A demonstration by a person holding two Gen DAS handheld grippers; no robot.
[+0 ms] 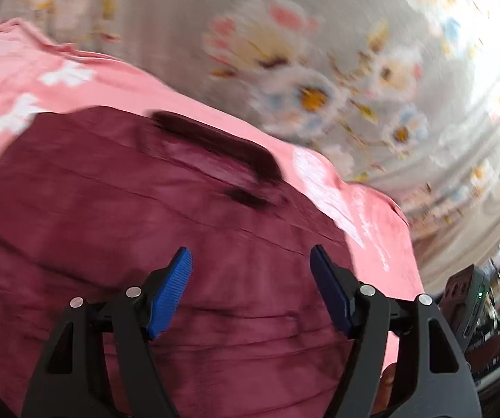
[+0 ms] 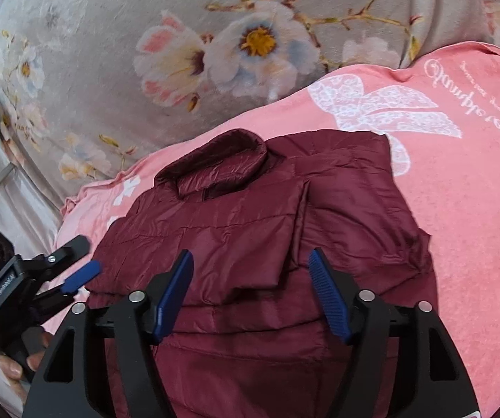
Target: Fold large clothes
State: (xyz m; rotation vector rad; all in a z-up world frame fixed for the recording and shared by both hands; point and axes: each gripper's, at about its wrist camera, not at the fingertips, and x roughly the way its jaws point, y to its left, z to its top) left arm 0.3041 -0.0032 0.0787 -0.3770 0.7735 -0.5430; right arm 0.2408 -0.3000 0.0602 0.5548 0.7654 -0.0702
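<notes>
A maroon quilted jacket [image 2: 250,230] lies flat on a pink blanket [image 2: 459,174], collar [image 2: 222,163] away from me, with one side folded over its middle. My right gripper [image 2: 251,261] is open and empty, just above the jacket's lower middle. My left gripper [image 1: 251,261] is open and empty over the jacket [image 1: 145,244] in its own blurred view. It also shows in the right wrist view [image 2: 82,264] at the jacket's left edge, with its blue pads [image 2: 82,275] apart.
The pink blanket with a white butterfly print [image 2: 382,108] lies on a grey floral bedspread [image 2: 180,52]. The bed's edge and room clutter [image 1: 493,296] show at the right of the left wrist view.
</notes>
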